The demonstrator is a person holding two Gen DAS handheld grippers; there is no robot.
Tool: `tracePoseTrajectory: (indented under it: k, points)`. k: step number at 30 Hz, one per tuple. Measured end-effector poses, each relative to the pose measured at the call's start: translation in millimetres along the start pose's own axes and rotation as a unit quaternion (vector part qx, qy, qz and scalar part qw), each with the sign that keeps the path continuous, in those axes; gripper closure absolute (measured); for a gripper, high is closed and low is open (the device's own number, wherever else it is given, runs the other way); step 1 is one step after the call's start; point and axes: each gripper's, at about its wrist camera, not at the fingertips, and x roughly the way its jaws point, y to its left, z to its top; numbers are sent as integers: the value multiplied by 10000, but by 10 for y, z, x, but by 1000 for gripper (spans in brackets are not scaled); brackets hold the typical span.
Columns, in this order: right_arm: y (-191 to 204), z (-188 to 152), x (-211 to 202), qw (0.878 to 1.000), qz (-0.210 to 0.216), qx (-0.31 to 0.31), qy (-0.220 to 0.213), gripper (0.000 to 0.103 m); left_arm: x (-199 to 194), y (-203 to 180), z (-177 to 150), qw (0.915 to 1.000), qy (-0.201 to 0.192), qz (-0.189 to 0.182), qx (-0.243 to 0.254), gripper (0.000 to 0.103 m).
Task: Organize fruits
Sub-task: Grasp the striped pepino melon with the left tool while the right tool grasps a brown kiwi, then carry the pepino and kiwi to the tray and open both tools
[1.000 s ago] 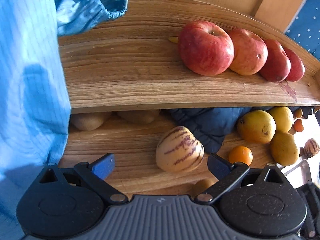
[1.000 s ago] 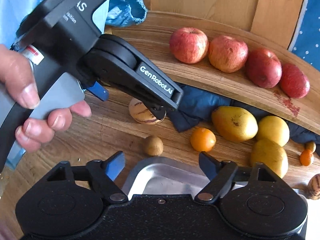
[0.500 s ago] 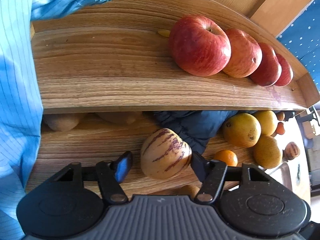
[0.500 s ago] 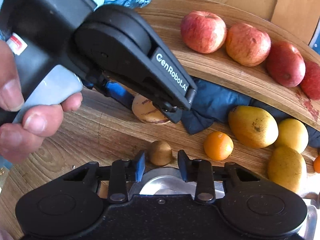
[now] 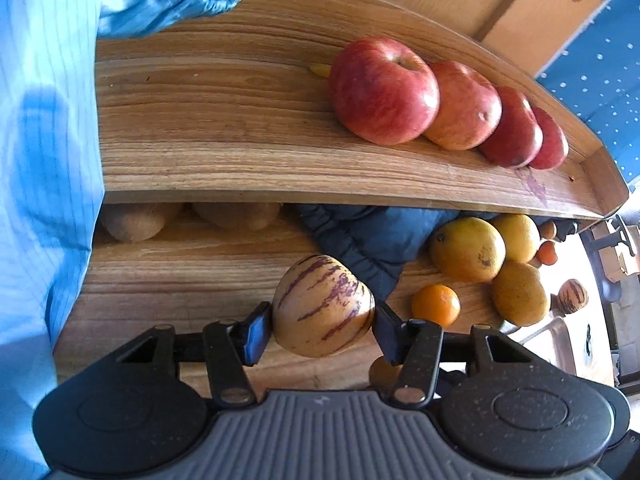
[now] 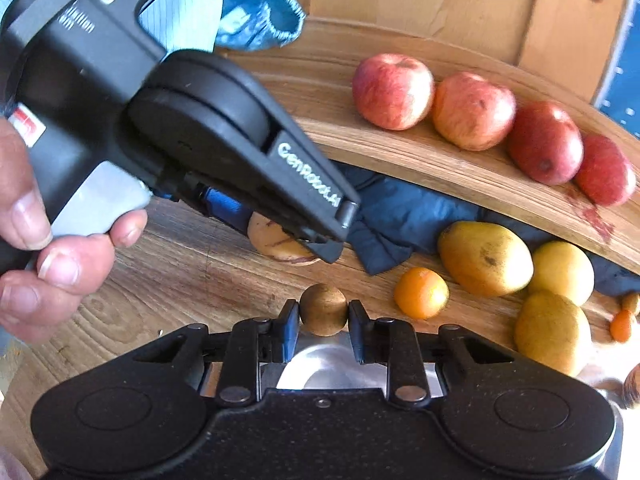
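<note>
So the apples look sorted already: four red apples [image 5: 384, 92] lined up on the right half of the upper shelf [image 5: 208, 132], left half bare. Lower down it's still a jumble. Left hand-held gripper [image 5: 322, 322] is pinching the striped melon [image 5: 324, 306] on the worktop [image 5: 168, 280], near the middle. Right hand-held gripper [image 6: 323, 322] is clamped on a small brown fruit [image 6: 323, 310] just above a metal tray [image 6: 320, 372]. Further right, an orange [image 6: 421, 293] and three yellow fruits [image 6: 486, 258] sit loose, so I'd say maybe a third done. A dark blue cloth [image 6: 404, 220] is bunched under the shelf, kind of hogging that spot.
</note>
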Motion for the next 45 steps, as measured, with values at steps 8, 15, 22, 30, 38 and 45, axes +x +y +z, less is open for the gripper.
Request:
tracePoseTrajectory:
  k: [8, 15, 22, 30, 38, 45]
  points:
    - [-286, -295, -375, 9986, -350, 340, -209, 75, -125, -366, -175, 9996, -62, -87, 245, 45]
    - [-648, -671, -630, 9939, -753, 782, -175, 75, -62, -924, -394, 9971, 78, -312, 689, 45]
    - [-1095, -1149, -957, 9856, -1202, 1185, -17, 75, 91, -1534, -609, 9913, 307, -608, 1129, 45]
    - [-1482, -1662, -1221, 9760, -1508, 1554, 245, 75, 283, -2156, -913, 9812, 593, -899, 1600, 45]
    - [-1632, -1904, -1292, 9763, -1436, 1562, 416, 75, 416, -2492, -1160, 9767, 779, -928, 1770, 45]
    - [-1615, -1986, -1319, 9829, -1233, 1296, 428, 74, 450, -2578, -1269, 9792, 663, -719, 1779, 45]
